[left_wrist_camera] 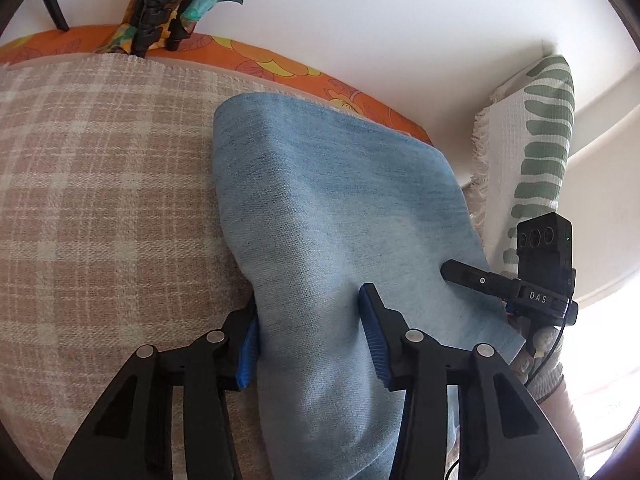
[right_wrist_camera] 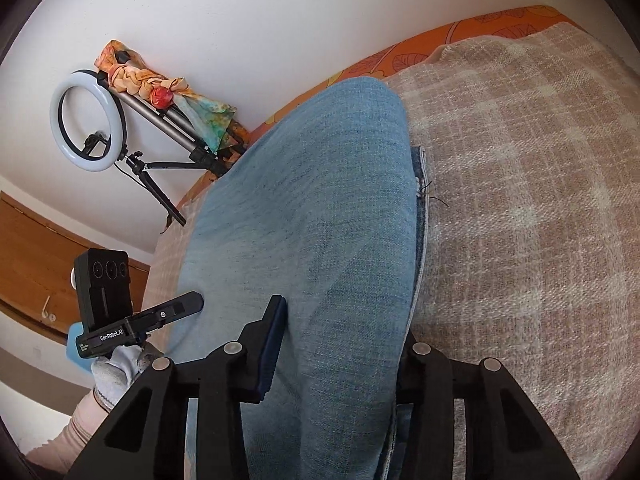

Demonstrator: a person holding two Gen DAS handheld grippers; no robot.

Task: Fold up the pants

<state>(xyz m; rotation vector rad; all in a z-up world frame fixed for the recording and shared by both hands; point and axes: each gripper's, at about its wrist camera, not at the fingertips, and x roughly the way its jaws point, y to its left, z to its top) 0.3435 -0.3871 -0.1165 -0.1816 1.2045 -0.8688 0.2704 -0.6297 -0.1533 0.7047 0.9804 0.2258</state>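
My left gripper (left_wrist_camera: 312, 332) and right gripper (right_wrist_camera: 340, 348) each stand with jaws apart around a thick fold of the pants (left_wrist_camera: 320, 200), apparently gripping it. The pants lie on the checked blanket (left_wrist_camera: 100, 180), edges held level for folding.

Beyond the light blue pants (left_wrist_camera: 320, 208), the plaid blanket (left_wrist_camera: 100, 200) lies flat and bare on the left gripper's (left_wrist_camera: 312, 336) side, and likewise beside the right gripper (right_wrist_camera: 340, 344). A ring light (right_wrist_camera: 88, 120) on its tripod (right_wrist_camera: 172, 160) blocks the far edge, and a leaf-patterned towel (left_wrist_camera: 536, 136) hangs close by.
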